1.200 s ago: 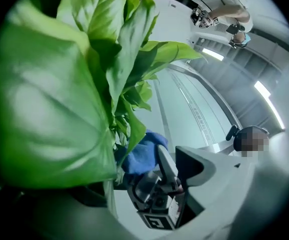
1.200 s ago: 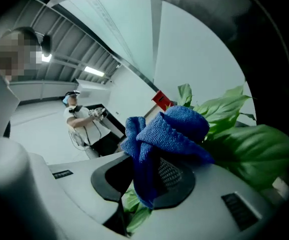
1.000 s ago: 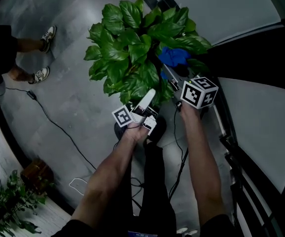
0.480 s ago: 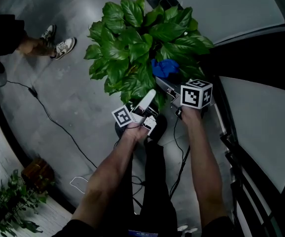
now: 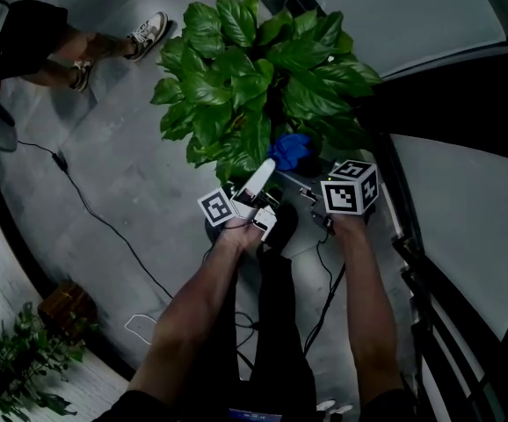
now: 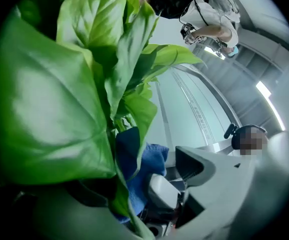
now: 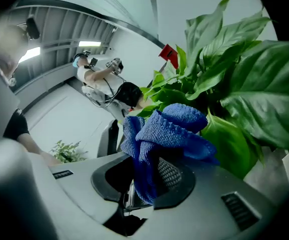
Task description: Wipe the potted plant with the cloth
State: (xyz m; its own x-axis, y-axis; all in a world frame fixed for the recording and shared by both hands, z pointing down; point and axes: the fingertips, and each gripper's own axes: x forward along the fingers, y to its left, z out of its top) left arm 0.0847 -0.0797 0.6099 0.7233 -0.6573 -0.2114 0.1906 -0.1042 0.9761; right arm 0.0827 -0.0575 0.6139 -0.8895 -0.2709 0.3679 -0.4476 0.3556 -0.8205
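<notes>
Right hand-held gripper [image 7: 144,181] | pinches cloth [image 7: 167,134] | beside potted plant [image 7: 244,84]

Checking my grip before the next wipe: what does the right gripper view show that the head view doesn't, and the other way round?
Only the right gripper view: the right hand-held gripper with its jaws closed on the blue cloth, which bunches above them, and a person standing in the background.
Only the head view: the left hand-held gripper, a black cable on the floor and a bystander's sneakers.
Both: the cloth at the near edge of the potted plant.
</notes>
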